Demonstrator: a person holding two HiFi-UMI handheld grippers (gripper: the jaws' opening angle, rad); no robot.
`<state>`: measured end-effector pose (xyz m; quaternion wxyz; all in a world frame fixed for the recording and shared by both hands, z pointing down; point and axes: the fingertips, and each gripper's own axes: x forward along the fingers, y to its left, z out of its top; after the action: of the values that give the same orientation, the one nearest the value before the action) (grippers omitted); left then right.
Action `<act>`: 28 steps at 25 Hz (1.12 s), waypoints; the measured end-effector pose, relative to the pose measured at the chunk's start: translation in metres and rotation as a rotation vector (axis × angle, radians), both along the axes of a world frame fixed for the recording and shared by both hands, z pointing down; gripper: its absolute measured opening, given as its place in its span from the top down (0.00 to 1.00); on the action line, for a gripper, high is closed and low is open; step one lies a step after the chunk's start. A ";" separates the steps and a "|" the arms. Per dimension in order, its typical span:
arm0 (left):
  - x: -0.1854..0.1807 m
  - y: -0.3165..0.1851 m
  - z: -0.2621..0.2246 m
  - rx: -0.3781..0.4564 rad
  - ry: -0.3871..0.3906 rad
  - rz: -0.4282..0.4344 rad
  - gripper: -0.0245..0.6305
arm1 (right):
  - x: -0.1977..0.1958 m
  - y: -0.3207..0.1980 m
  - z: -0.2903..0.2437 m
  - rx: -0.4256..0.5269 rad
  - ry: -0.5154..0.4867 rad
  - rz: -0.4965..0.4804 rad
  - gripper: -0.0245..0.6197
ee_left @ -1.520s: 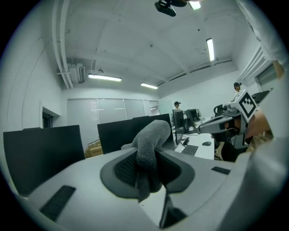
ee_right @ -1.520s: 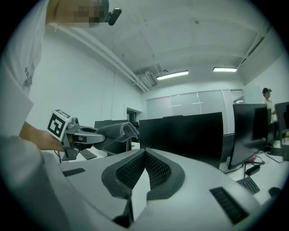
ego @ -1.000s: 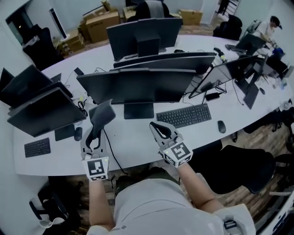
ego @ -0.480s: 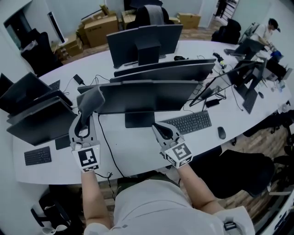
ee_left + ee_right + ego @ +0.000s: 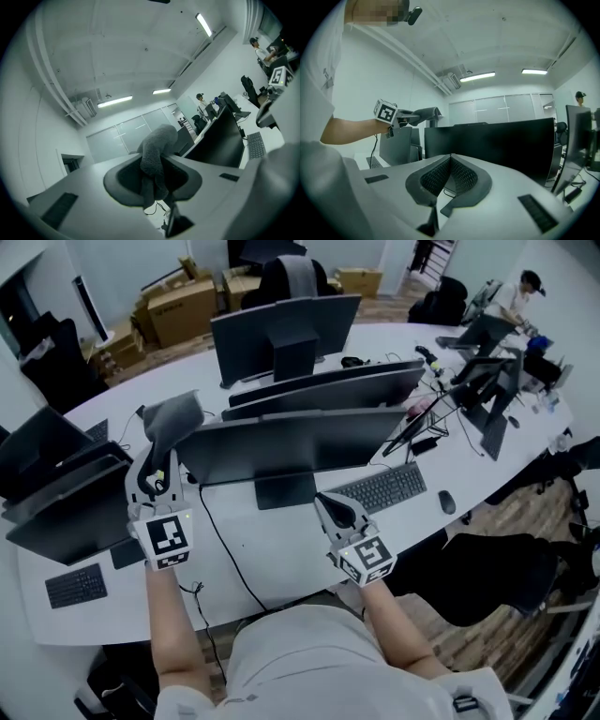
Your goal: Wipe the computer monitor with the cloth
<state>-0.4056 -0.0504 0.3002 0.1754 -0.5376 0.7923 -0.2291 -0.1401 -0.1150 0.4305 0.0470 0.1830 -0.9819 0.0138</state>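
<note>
My left arm reaches forward at the left of the frame. My left gripper (image 5: pixel 159 465) is raised and clenched on the one grey cloth (image 5: pixel 173 418), beside the upper left corner of the nearest monitor (image 5: pixel 291 442); I cannot tell whether it touches. My right arm is bent. My right gripper (image 5: pixel 334 505) is low at centre over the desk (image 5: pixel 281 554), jaws pressed together on nothing. Two keyboards show: one (image 5: pixel 380 488) right of centre, one (image 5: pixel 75 585) lower left.

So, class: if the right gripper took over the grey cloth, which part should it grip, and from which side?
Probably the loose bunch of cloth sticking out beyond the left gripper, whose shut jaws pinch its lower part; the right gripper should come in from the right.
</note>
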 end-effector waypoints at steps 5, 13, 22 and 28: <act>-0.012 -0.023 0.025 -0.080 0.006 0.080 0.82 | -0.004 0.007 0.007 -0.008 0.014 0.072 0.95; -0.008 -0.046 0.045 -0.107 0.052 0.208 0.82 | -0.005 0.019 0.017 -0.022 0.040 0.176 0.95; 0.022 -0.068 0.048 -0.109 0.047 0.282 0.82 | 0.020 0.022 0.025 -0.036 0.065 0.242 0.95; 0.050 -0.086 0.049 -0.113 0.057 0.297 0.82 | 0.053 0.012 0.029 -0.047 0.072 0.270 0.95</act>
<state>-0.3559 -0.1365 0.3488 0.1544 -0.6643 0.6945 -0.2292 -0.0872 -0.1028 0.4592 0.0842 0.3128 -0.9454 0.0366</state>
